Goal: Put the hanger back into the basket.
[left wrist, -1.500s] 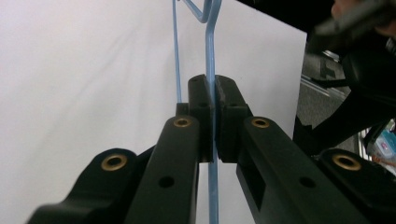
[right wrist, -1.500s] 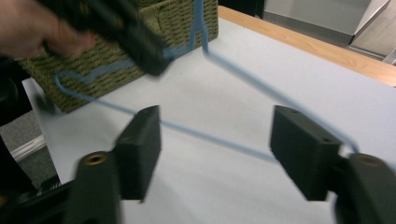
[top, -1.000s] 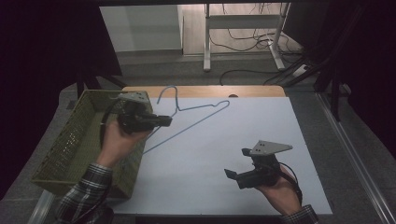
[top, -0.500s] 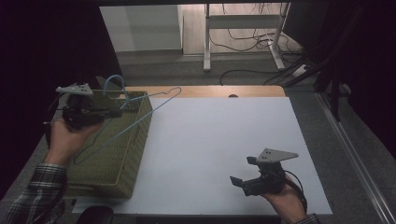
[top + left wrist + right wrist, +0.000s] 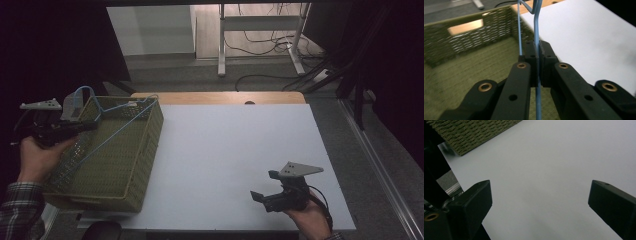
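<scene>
**Blue hanger over the basket**

Blue wire hanger [image 5: 117,126] is clamped in the left gripper [image 5: 537,62], slanting across the green woven basket [image 5: 145,150] at the table's [image 5: 240,150] left. Right gripper [image 5: 265,187], jaws spread, rests near right.

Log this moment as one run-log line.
left gripper: shut on blue hanger | hanger: over green basket | right gripper: open, above white table

Left gripper [image 5: 537,65]: black jaws, brass-coloured pivot pins, grey three-cornered plate on top
Right gripper [image 5: 263,187]: black body, grey three-cornered plate, black cable
Left sleeve [image 5: 17,207]: plaid, dark and pale checks
</scene>
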